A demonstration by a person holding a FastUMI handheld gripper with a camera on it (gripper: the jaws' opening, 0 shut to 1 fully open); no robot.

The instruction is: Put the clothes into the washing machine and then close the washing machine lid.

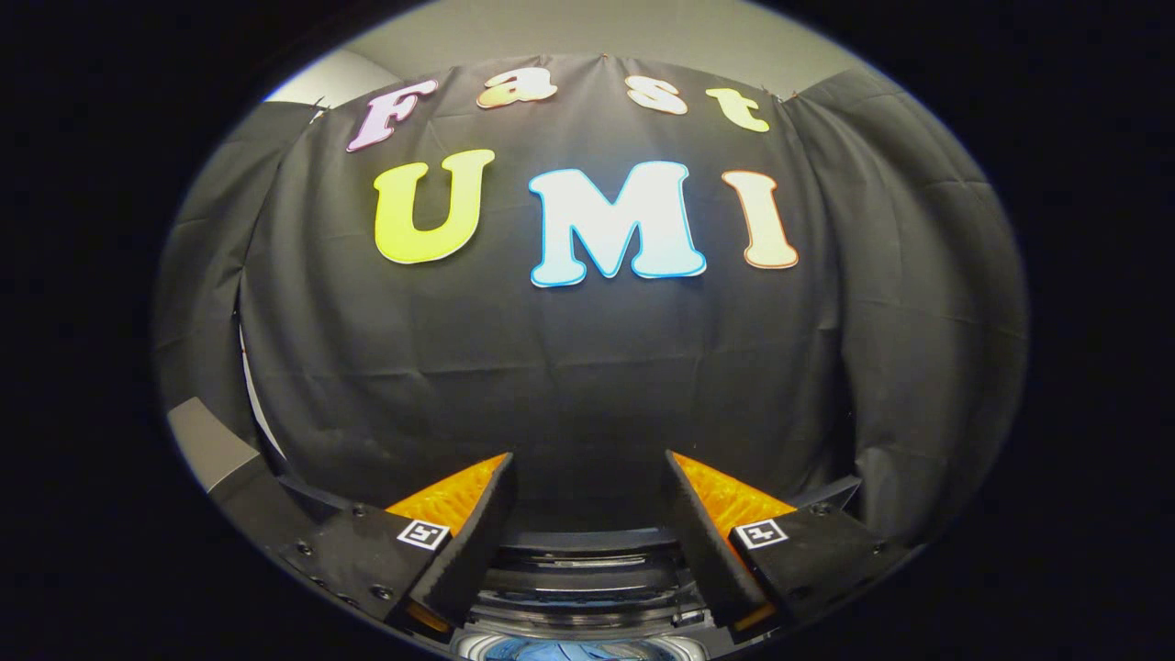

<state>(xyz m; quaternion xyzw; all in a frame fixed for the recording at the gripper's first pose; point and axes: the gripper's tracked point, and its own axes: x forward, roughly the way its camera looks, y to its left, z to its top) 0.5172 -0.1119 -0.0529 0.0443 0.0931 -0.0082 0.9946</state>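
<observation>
The gripper (587,468) is held level and faces the black cloth wall (587,367) of the booth. Its two fingers (464,542) stand wide apart with nothing between them. Low down in the gap between the fingers, close under the gripper, sits the top-loading washing machine (587,588): a dark curved rim with ribbed bands, and below it a sliver of the round tub mouth (583,650) with something bluish and pale inside, which may be clothing already dropped in, though too little shows to be sure. The lid itself cannot be made out, so whether it is up or down is unclear.

With the fingers empty and the tub mouth apparently uncovered, the work looks to be either between loading and closing or about to fetch more clothes; I cannot tell which. Either way the next move calls for tipping the gripper downward, since it points over the machine, not at it.

The machine's opening faces straight up; being round, it offers no clear long axis.
</observation>
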